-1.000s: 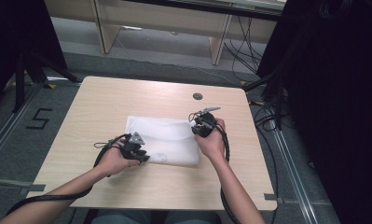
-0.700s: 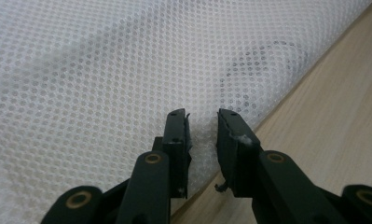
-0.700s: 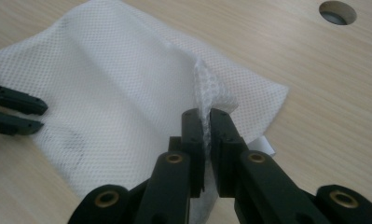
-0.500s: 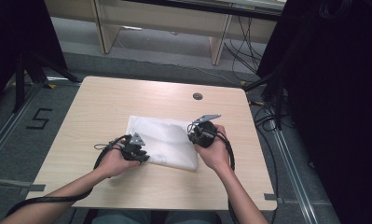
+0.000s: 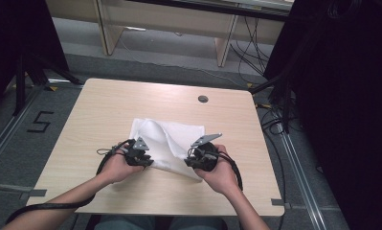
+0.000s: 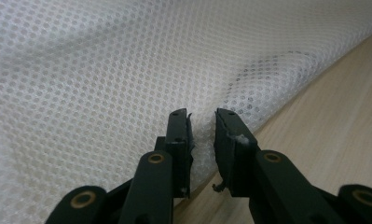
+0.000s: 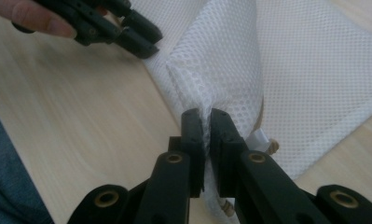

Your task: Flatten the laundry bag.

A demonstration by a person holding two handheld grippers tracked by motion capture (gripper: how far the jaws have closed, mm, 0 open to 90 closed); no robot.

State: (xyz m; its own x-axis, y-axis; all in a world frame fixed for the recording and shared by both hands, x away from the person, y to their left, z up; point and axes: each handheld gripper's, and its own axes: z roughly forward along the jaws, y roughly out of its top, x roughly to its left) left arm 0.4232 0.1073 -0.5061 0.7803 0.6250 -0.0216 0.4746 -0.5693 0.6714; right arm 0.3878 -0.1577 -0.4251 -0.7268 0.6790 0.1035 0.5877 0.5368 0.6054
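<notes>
White mesh cloth [image 5: 172,139], fine perforated weave, lies mid-table on the pale wood-grain table [image 5: 102,105], its near edge pulled up into soft folds between the two hands. Right gripper [image 7: 207,116] has its black jaws clamped on a bunched, pleated corner of the cloth, which rises in a peaked fold above the tips; a small white tag and a tan loop hang just beside the jaws. Left gripper [image 6: 203,122] sits at the cloth's rounded folded edge, jaws just been closing, a narrow gap left with a sliver of mesh between the pads, not visibly pinched.
</notes>
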